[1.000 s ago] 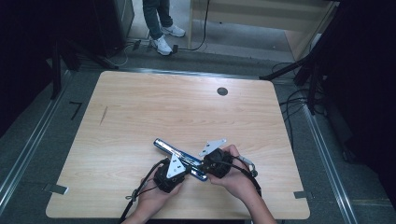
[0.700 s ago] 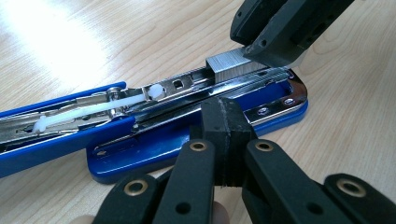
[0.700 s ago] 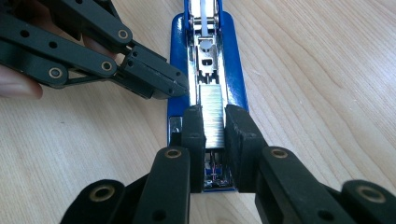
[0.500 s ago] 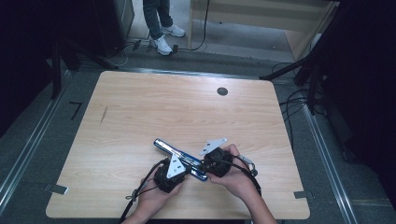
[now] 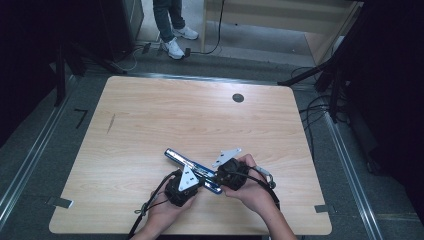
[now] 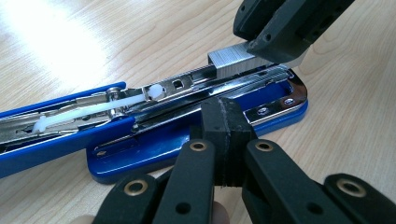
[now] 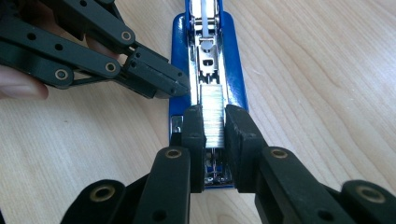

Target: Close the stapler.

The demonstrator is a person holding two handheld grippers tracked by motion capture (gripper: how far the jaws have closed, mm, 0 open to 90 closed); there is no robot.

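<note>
blue plastic and bright chrome: an opened stapler lies near the person's edge of the wooden table, a little right of the middle, with its lid swung back toward the far left so the magazine channel is bare to the ceiling. the right gripper is clamped on a strip of staples, one pad on each side of it, and holds that strip right over the front end of the channel, lined up with it. in the left gripper view the strip looks partly seated in the rail, its back end square against the metal, though i can't tell whether it is fully down. the left gripper has its jaws pressed together with nothing between them, and its closed tip bears on the near side of the stapler's base, apparently to pin it to the table.

so, as i read it, opening the stapler and fetching the staples are done, and loading is at its last stretch. what seems left: letting go of the strip once it sits flat, sliding the white pusher back behind it, and folding the lid shut.
</note>
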